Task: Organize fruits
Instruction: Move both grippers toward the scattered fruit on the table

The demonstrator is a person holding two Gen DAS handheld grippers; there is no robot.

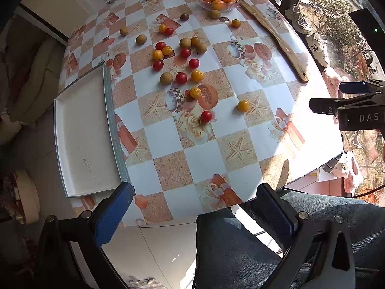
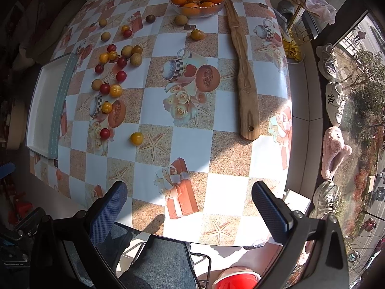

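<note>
Tomatoes (image 1: 181, 78) well ahead of both open grippers, untouched.

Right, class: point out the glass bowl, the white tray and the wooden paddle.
glass bowl (image 2: 217, 8): right wrist view, right rim.
white tray (image 1: 81, 132): left wrist view, bare floor of tray.
wooden paddle (image 2: 245, 89): right wrist view, wide blade.

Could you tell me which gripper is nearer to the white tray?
Left. The left gripper hovers just beside the white tray; the right gripper is across the table, well away from it.
</note>
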